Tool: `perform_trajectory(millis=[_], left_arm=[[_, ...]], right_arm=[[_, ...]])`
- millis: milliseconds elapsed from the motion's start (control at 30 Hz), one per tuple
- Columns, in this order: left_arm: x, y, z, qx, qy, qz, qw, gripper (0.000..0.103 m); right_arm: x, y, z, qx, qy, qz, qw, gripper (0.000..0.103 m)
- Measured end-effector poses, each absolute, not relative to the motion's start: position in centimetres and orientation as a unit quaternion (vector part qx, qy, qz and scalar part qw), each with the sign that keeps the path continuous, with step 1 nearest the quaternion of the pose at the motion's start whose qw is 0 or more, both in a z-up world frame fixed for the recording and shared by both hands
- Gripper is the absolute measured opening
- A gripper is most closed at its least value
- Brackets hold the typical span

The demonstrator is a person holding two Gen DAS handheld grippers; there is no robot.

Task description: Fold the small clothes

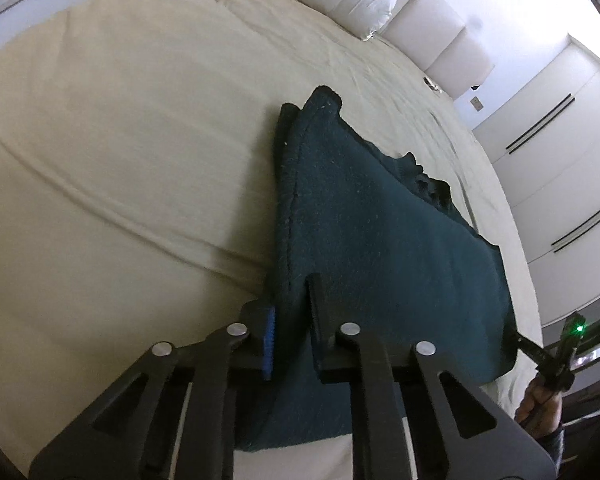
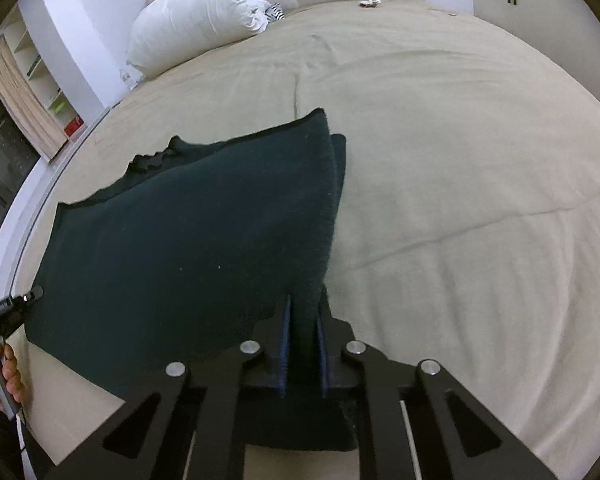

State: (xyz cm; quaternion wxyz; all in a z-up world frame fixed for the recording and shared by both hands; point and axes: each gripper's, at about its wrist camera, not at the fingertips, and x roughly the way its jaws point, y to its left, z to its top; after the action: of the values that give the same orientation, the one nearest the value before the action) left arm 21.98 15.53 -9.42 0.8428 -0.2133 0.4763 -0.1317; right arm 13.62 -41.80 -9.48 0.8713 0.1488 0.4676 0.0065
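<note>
Both pairs of fingers are clamped on the same dark green cloth: the left gripper (image 1: pixel 292 332) pinches its left edge between a blue-padded finger (image 1: pixel 269 340) and a black one, and the right gripper (image 2: pixel 302 344) squeezes the right edge tightly between its blue pads (image 2: pixel 285 344). The bed (image 1: pixel 120 140), covered in a beige sheet, carries the dark green cloth (image 1: pixel 380 248), which lies near the front edge with its near side lifted by the two grips. A second layer shows along the far corner, so one fold looks already made. By my judgement the task is partway: the held edge has yet to be laid over and flattened. A white pillow (image 2: pixel 196 20) sits well apart by the headboard.
</note>
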Motion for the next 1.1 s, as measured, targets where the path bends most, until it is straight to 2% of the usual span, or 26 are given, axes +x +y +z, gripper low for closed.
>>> perform_trajectory(millis=[167, 667, 1100], left_arm=[[21.8, 15.4, -9.4, -0.214, 0.472, -0.133, 0.845, 0.005], [20.0, 16.8, -10.1, -0.226, 0.474, -0.128, 0.842, 0.004], [20.1, 17.0, -10.4, -0.235, 0.476, -0.133, 0.837, 0.005]], right_arm=[[13.7, -41.8, -9.6, 0.16, 0.468, 0.006, 0.869, 0.008], [12.7, -43.2, -11.6, 0.232, 0.468, 0.012, 0.853, 0.007], [11.1, -43.2, -11.9, 0.245, 0.469, 0.005, 0.849, 0.007]])
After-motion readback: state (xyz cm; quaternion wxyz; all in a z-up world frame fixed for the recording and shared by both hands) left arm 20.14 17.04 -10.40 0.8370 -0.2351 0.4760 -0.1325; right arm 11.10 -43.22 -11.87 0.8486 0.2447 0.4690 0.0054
